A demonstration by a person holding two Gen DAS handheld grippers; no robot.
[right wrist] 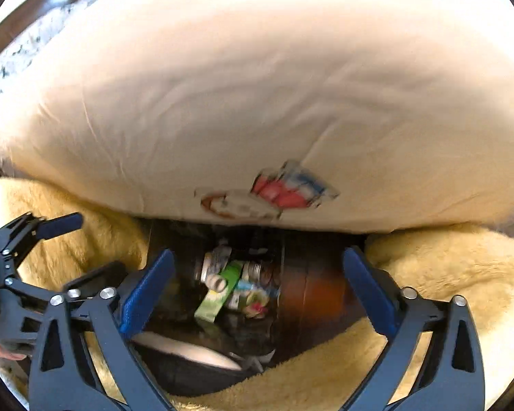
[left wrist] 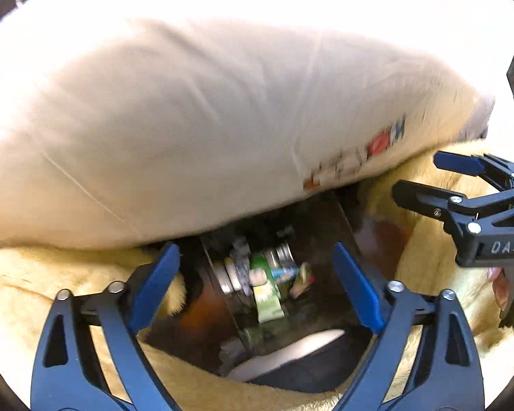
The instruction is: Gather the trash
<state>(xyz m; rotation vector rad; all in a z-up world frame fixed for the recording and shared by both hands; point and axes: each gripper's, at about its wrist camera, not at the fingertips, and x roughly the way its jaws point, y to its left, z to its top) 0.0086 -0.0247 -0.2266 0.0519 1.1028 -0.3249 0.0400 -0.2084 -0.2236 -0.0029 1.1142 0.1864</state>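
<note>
Both my tools stand wide with nothing between the pads: the left gripper (left wrist: 257, 287) and the right gripper (right wrist: 258, 298) each point down over a dark gap in the yellow fleece (left wrist: 51, 274). Down in that gap lies the trash (left wrist: 264, 281): cans, a green carton and some bright wrappers, piled together. I judge the collecting is barely begun, since the pile sits untouched and all of it is left to lift out. Beyond, a big cream pillow (left wrist: 188, 120) overhangs the gap and hides its far side. What the pale curved rim (right wrist: 188, 347) nearest me belongs to, I cannot tell; everything is blurred.
</note>
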